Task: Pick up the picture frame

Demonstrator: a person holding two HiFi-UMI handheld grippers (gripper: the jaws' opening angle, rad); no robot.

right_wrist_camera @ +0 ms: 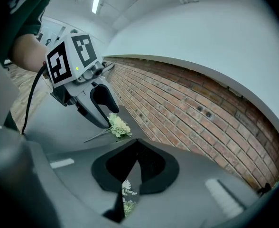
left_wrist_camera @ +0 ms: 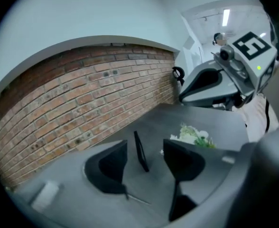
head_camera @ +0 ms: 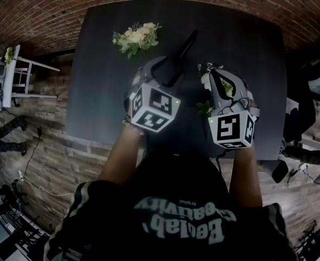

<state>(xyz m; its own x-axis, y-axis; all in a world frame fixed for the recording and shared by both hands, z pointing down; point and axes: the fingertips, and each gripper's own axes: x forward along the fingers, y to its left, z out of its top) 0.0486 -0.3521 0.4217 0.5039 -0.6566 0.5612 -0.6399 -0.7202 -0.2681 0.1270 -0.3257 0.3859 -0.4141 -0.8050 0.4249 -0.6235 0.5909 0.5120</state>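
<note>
Both forearms reach fwd over the dark desk [head_camera: 94, 97]; L tongs [left_wrist_camera: 145, 146] tip downward w/ jaws apart, R tongs [right_wrist_camera: 137, 144] have jaws together, nothing clamped. The picture frame [left_wrist_camera: 140, 151], a thin dark slab seen edge-on, stands at lower centre of the left gripper view, btwn the L jaws, touching neither. Its face can't be seen, and in the head view it barely shows against the desk.

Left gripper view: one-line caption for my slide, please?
Left gripper, jaws open, lined up on the standing picture frame on the dark table, flowers beyond.
</note>
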